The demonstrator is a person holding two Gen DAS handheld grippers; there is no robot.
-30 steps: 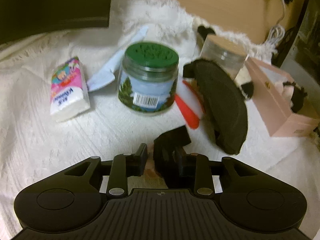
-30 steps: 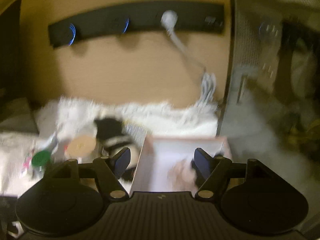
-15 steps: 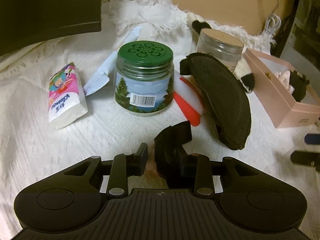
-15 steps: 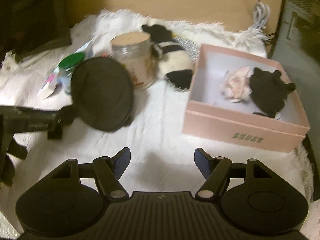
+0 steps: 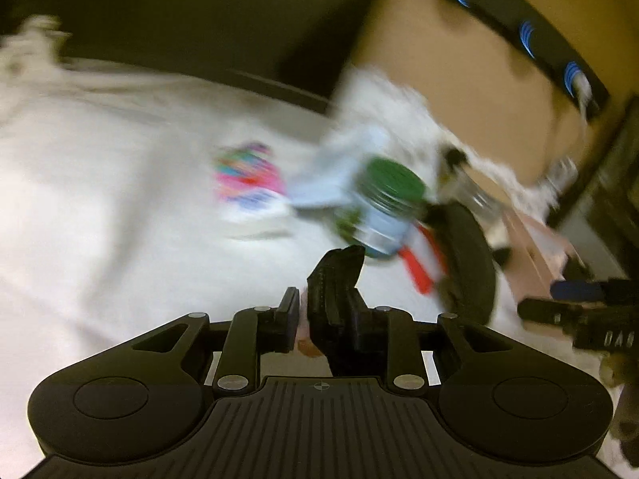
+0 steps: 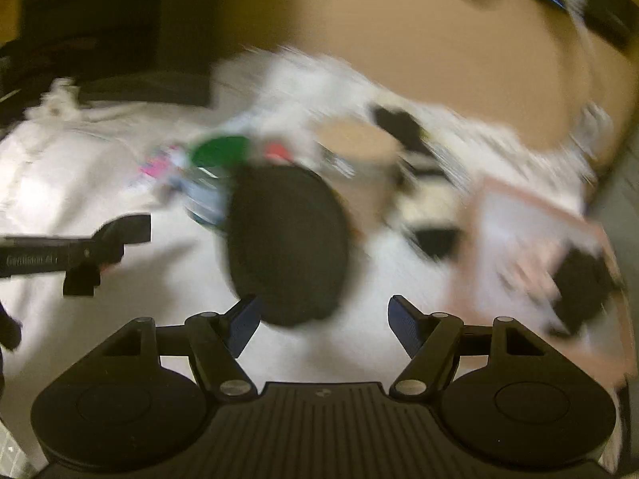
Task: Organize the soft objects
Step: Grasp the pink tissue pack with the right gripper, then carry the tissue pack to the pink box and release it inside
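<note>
A flat black oval pad [image 6: 285, 239] lies on the white cloth at centre. At three o'clock, a black plush [image 6: 581, 285] sits inside the pink box [image 6: 531, 207].

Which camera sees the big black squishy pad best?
The right wrist view: the black pad sits in the middle, showing its whole round face, though blurred. The left wrist view catches black pad only edge-on, off to the right, also blurred.

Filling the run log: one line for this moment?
left gripper: shut | right gripper: open, facing black pad | pink box: holds black plush
</note>
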